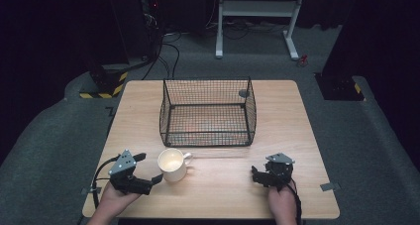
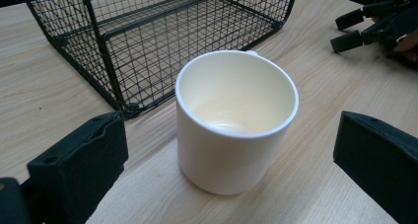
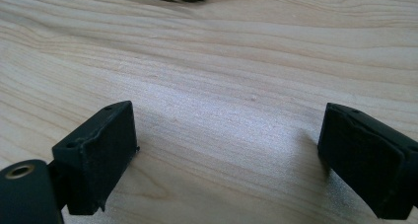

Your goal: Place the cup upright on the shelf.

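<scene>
Wooden table (image 1: 297, 136) sitting under dim light. Left gripper (image 1: 148, 168) hovering near left, jaws gaping wide either side of white mug (image 1: 172, 164), not touching. Wire basket (image 1: 208, 111) standing just beyond mug. Right gripper (image 1: 257, 175) resting near right, jaws apart over bare wood.

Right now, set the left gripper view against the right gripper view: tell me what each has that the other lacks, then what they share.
The left gripper view alone has the cream mug standing upright between its wide-open jaws, the wire basket's mesh wall behind it, and the right gripper farther off on the table. The right gripper view alone has bare tabletop between its own open jaws, with just a dark edge, too little to identify, at the top. Both share the light wooden table and a pair of black jaws spread apart, holding nothing.
</scene>
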Motion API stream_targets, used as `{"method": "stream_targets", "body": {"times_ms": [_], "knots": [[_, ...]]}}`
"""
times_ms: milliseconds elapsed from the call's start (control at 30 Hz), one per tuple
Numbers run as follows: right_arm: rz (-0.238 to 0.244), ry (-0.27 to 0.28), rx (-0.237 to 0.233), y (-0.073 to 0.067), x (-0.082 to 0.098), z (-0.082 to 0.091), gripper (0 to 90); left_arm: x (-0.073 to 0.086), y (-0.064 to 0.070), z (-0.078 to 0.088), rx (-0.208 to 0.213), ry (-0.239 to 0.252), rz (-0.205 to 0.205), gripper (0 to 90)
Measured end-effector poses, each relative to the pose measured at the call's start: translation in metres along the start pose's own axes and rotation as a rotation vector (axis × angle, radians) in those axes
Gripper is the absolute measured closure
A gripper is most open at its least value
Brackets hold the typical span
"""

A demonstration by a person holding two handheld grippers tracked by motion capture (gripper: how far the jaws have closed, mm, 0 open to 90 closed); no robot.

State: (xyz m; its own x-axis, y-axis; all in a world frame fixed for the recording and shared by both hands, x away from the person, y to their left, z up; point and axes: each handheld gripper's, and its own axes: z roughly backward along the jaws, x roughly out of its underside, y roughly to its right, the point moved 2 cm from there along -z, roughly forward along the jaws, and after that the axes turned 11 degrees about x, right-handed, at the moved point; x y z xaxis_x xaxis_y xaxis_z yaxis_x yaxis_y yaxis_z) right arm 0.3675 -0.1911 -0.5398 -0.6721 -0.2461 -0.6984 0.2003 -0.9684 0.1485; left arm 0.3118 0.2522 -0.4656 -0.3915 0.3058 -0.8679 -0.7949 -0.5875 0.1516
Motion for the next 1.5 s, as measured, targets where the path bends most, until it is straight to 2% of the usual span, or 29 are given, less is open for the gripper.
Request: {"method": "stream_targets", "body": {"times_ms": [167, 267, 333, 967, 1500], "knots": [[0.0, 0.0, 0.0, 0.0, 0.0, 0.0, 7.6, -0.003, 0.0, -0.007, 0.008, -0.001, -0.017, 0.6], [0.0, 0.0, 0.0, 0.0, 0.0, 0.0, 7.6, -0.005, 0.0, -0.013, 0.019, -0.001, -0.009, 0.6], [0.0, 0.0, 0.0, 0.0, 0.0, 0.0, 7.5, -0.006, -0.001, -0.016, 0.017, -0.007, -0.024, 0.6], [0.0, 0.0, 0.0, 0.0, 0.0, 0.0, 7.6, -0.006, -0.005, -0.043, 0.014, -0.064, -0.059, 0.7], [0.0, -0.001, 0.0, 0.0, 0.0, 0.0, 7.6, -0.002, -0.005, -0.058, 0.019, -0.095, -0.062, 0.9]]}}
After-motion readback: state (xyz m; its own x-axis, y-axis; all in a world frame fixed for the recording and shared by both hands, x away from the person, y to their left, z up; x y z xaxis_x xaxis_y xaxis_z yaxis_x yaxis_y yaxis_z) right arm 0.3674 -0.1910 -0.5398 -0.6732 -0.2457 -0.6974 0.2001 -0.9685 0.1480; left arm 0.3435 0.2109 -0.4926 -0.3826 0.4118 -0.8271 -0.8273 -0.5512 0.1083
